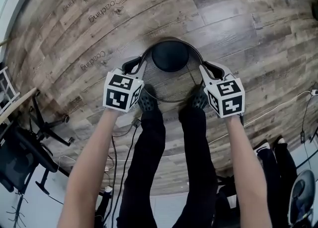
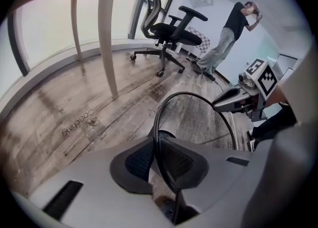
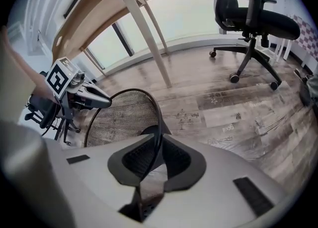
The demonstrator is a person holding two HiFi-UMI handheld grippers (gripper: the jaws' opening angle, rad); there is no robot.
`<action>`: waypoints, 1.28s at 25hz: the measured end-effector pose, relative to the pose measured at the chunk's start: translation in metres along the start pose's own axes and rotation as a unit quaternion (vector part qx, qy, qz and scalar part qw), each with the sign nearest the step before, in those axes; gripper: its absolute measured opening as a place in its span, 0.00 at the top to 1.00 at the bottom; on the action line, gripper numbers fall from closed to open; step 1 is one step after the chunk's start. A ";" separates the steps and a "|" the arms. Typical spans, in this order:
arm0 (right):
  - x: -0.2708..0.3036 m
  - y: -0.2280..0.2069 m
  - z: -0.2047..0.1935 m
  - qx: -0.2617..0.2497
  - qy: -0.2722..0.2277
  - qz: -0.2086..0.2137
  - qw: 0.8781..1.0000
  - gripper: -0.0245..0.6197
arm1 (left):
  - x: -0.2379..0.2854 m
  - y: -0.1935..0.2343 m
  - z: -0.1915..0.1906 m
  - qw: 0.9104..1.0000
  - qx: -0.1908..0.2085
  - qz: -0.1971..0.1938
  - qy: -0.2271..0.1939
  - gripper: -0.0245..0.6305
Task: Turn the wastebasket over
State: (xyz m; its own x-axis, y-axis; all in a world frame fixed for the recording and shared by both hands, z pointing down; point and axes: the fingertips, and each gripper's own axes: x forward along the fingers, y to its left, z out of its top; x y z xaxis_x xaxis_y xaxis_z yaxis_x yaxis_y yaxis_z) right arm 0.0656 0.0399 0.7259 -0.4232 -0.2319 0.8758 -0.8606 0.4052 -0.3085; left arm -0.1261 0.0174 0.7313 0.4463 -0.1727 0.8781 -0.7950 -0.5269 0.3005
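A black wire-mesh wastebasket (image 1: 170, 55) stands upright on the wooden floor, its open round rim facing up, just ahead of the person's shoes (image 1: 147, 101). My left gripper (image 1: 135, 65) is shut on the rim's left side. In the left gripper view the thin rim (image 2: 158, 122) runs between the two dark pads of the left gripper (image 2: 158, 148). My right gripper (image 1: 207, 68) is shut on the rim's right side; in the right gripper view the rim (image 3: 158, 117) sits pinched in the right gripper (image 3: 160, 145). Each gripper shows across the basket in the other's view.
A black office chair (image 2: 171, 28) and a pale table leg (image 2: 107, 33) stand beyond the basket. A person (image 2: 228, 28) stands at the far wall. A wooden table (image 3: 114, 3) and the chair (image 3: 253, 18) show in the right gripper view. Cables and a stand's legs (image 1: 44, 127) lie at the left.
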 end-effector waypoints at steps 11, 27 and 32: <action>-0.014 -0.006 0.025 -0.046 -0.012 -0.014 0.999 0.87 | -0.017 0.002 0.037 0.999 0.029 0.006 -0.037 0.89; -0.014 -0.016 0.065 -0.102 -0.077 -0.087 0.988 0.87 | -0.016 0.018 0.078 0.986 0.124 0.059 -0.095 0.89; -0.018 -0.009 0.050 -0.097 -0.074 -0.086 0.989 0.87 | -0.022 0.007 0.061 0.986 0.120 0.051 -0.102 0.89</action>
State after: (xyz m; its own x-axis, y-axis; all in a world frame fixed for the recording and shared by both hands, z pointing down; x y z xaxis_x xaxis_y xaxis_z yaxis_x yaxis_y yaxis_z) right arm 0.0667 -0.0036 0.6947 -0.3250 -0.4325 0.8410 -0.8589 0.5072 -0.0711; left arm -0.1165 -0.0330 0.6911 0.4627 -0.3863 0.7980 -0.7311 -0.6754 0.0970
